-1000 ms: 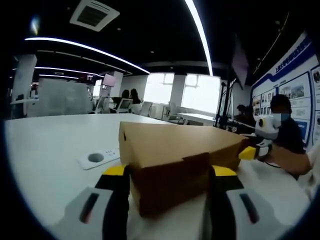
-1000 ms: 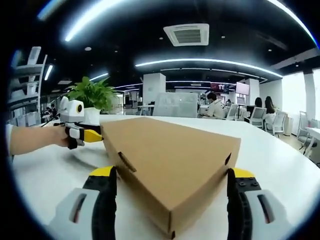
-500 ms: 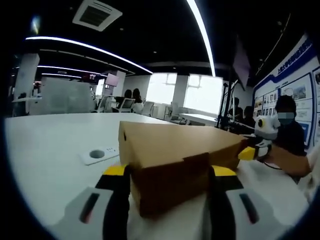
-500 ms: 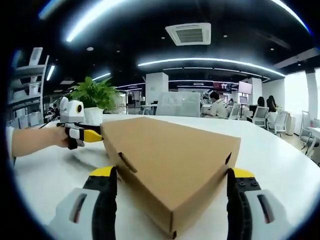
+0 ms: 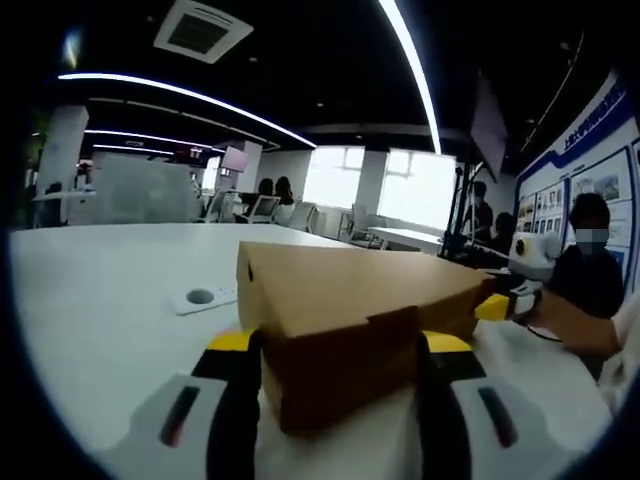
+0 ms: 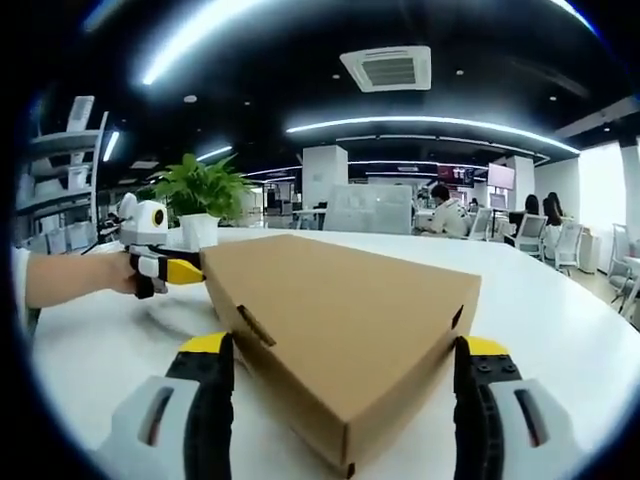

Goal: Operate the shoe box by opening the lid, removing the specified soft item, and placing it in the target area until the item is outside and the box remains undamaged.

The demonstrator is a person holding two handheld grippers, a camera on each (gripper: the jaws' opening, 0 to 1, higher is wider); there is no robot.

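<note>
1. A white table is spreading under everything, carrying the box and both tools.
2. A brown cardboard shoe box is sitting on the table with its lid closed flat; in the left gripper view the same shoe box is showing one short end with a folded flap.
3. The right gripper is reaching along one end of the box, its two jaws standing wide on either side of a box corner, apparently touching the cardboard, though the contact is hard to judge.
4. The left gripper is meeting the opposite end, its jaws pressing against both sides of the short end and gripping it.
5. A potted green plant is standing on the table well behind the box.
6. A small white power socket is lying on the table, apart from the box, on the left of the left gripper view.
</note>
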